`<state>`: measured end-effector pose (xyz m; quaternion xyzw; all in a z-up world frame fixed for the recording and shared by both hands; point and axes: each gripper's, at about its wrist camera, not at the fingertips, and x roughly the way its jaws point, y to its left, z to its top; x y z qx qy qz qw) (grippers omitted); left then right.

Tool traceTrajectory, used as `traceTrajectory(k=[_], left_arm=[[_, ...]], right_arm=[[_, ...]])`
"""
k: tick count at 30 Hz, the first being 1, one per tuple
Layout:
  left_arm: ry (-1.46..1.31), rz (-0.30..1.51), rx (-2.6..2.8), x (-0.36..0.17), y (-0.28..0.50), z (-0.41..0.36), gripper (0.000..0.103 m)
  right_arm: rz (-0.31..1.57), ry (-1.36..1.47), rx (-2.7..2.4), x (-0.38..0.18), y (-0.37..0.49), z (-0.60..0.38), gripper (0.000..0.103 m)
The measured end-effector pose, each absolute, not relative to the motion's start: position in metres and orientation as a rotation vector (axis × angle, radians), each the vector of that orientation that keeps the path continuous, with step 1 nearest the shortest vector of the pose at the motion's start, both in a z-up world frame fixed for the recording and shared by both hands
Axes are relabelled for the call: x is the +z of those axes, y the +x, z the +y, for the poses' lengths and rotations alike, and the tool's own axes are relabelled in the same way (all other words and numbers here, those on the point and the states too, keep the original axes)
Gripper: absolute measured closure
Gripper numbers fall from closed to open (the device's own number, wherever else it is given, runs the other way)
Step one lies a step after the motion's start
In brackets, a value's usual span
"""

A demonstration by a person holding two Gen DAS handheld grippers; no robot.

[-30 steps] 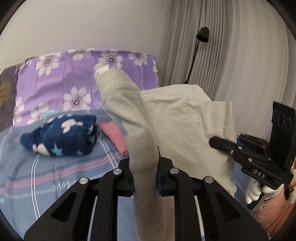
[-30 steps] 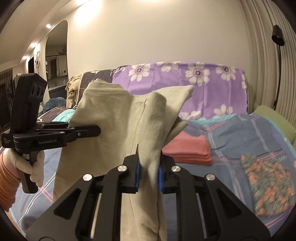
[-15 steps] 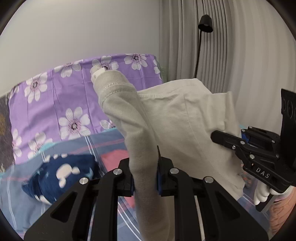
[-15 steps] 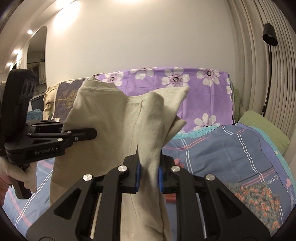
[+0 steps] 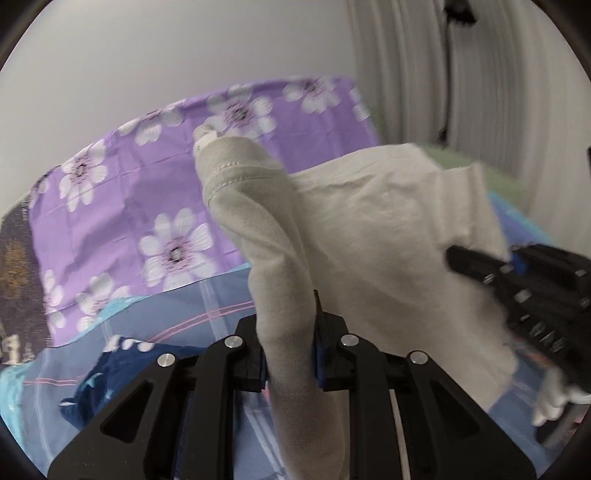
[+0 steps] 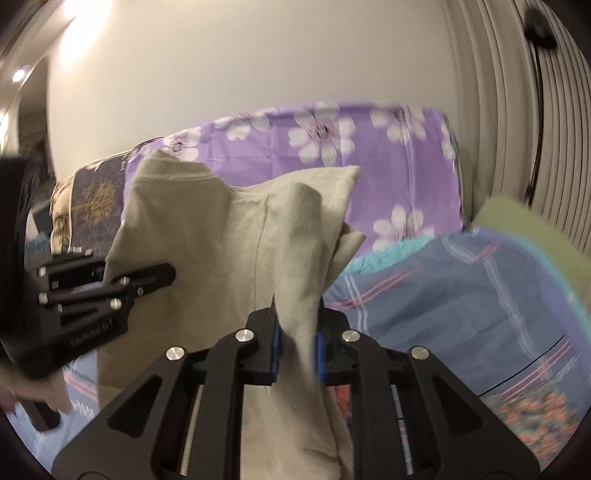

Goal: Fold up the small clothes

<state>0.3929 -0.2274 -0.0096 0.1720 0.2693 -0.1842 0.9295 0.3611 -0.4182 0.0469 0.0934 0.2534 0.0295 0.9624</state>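
Note:
A beige garment (image 5: pixel 388 240) hangs in the air above the bed, stretched between both grippers. My left gripper (image 5: pixel 290 354) has a bunched edge of it between its blue pads; the jaws are opening slightly, and the pads still touch the cloth. In the same view my right gripper (image 5: pixel 461 258) pinches the far right edge. In the right wrist view my right gripper (image 6: pixel 297 343) is shut on a fold of the beige garment (image 6: pixel 221 240). There the left gripper (image 6: pixel 162 275) holds the opposite edge, with a gloved hand below it. Both views are motion-blurred.
A blue striped bedsheet (image 6: pixel 443 314) lies below, backed by a purple flowered cover (image 5: pixel 129 206). A navy starred garment (image 5: pixel 96 384) lies at lower left. An orange floral garment (image 6: pixel 535 417) and a green pillow (image 6: pixel 524 229) are on the right. Curtains and a black lamp (image 6: pixel 539 29) stand beyond.
Both grippers have swept sideways across the bed with the beige garment held between them. The navy garment has slid to the lower left of the left wrist view.

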Motion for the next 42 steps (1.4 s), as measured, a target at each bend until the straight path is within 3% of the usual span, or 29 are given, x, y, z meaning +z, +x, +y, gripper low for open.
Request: traceTrajectory(k=[2,3,11,14,19,21,22,26,28,30,34,42], left_arm=[[0.393,0.594,-0.269,-0.033,0.417,-0.228,0.069],[0.407,0.618,-0.217,-0.045,0.425,-0.228,0.067],[0.528,0.772,-0.378,-0.139,0.405,-0.226,0.064],[0.536,0.695,-0.362,-0.149,0.383,-0.219,0.064],[0.407,0.706,-0.446,-0.126,0.353,-0.189,0.059],[0.384,0.659,-0.481,-0.116,0.325,-0.174,0.057],[0.374,0.643,-0.498,-0.113,0.31,-0.168,0.052],[0.35,0.57,-0.531,-0.095,0.236,-0.147,0.039],[0.324,0.556,-0.533,-0.088,0.207,-0.138,0.024],[0.276,0.547,-0.542,-0.08,0.175,-0.128,0.018],[0.221,0.531,-0.539,-0.07,0.128,-0.117,0.009],[0.182,0.469,-0.559,-0.049,0.054,-0.106,0.001]], right_arm=[[0.591,0.268,0.025,0.021,0.391,-0.43,0.079],[0.625,0.271,-0.016,0.008,0.4,-0.431,0.076],[0.859,0.087,-0.168,-0.098,0.394,-0.426,0.075],[0.873,0.127,-0.19,-0.114,0.369,-0.435,0.075],[0.776,0.152,-0.134,-0.096,0.305,-0.435,0.075],[0.742,0.141,-0.089,-0.086,0.277,-0.429,0.07],[0.729,0.135,-0.066,-0.082,0.261,-0.425,0.063],[0.669,0.086,-0.015,-0.065,0.178,-0.401,0.052],[0.636,0.082,-0.021,-0.056,0.144,-0.394,0.041],[0.603,0.091,-0.024,-0.048,0.111,-0.387,0.036],[0.562,0.135,-0.079,-0.041,0.06,-0.382,0.028],[0.547,0.142,-0.098,-0.026,-0.008,-0.362,0.019]])
